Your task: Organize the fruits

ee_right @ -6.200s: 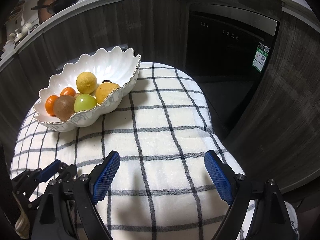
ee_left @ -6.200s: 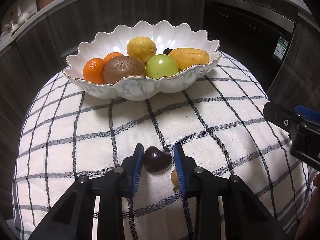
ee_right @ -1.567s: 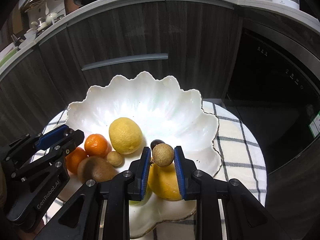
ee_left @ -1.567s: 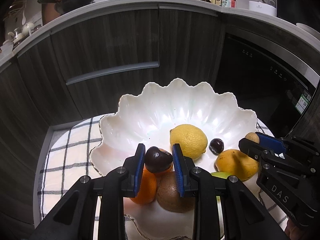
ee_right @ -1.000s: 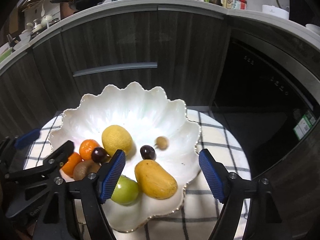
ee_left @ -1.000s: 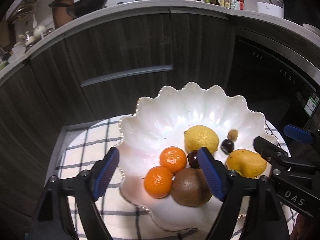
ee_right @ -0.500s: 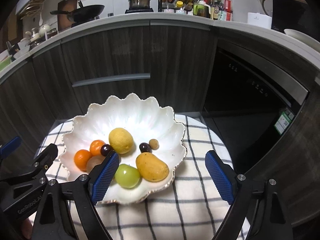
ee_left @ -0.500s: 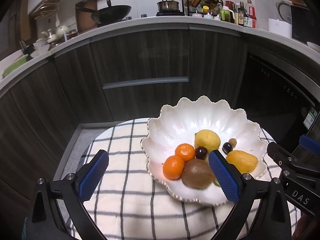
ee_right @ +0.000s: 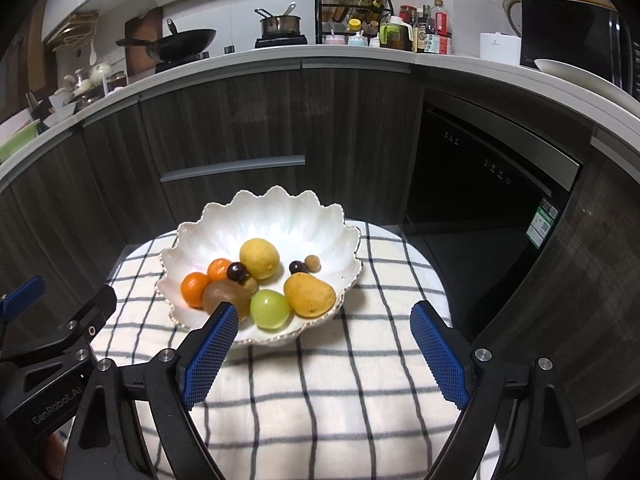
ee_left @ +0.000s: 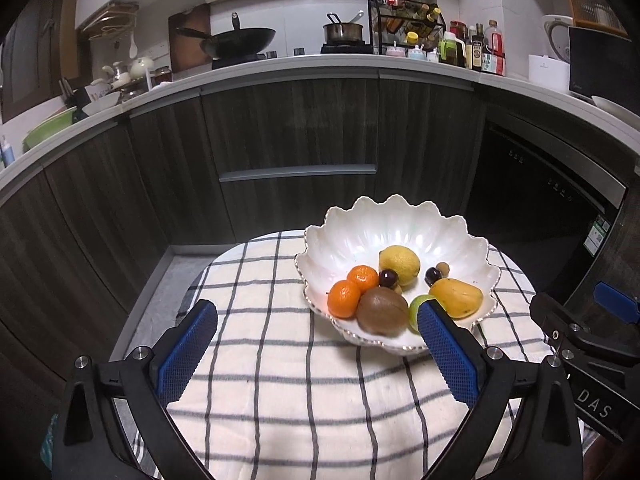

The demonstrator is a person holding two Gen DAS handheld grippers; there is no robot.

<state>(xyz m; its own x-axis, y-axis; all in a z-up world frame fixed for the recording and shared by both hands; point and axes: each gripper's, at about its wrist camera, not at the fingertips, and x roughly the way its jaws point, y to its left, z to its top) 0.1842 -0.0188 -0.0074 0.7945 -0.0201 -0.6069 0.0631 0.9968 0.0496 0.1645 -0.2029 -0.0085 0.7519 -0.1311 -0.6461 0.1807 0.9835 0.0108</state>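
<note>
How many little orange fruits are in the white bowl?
2. Both sit at the left side of the bowl: one orange by the front-left rim, the other orange just behind it, beside the lemon. Another could hide underneath.

Both views downward, sharing bowl (ee_left: 394, 224)

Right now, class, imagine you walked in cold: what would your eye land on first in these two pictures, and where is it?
First, the white scalloped bowl on the checked cloth, heaped with fruit: a lemon at the middle, a green apple and a mango at the front. Next, the blue-padded left gripper and right gripper, both wide open and empty in front of the bowl.
</note>
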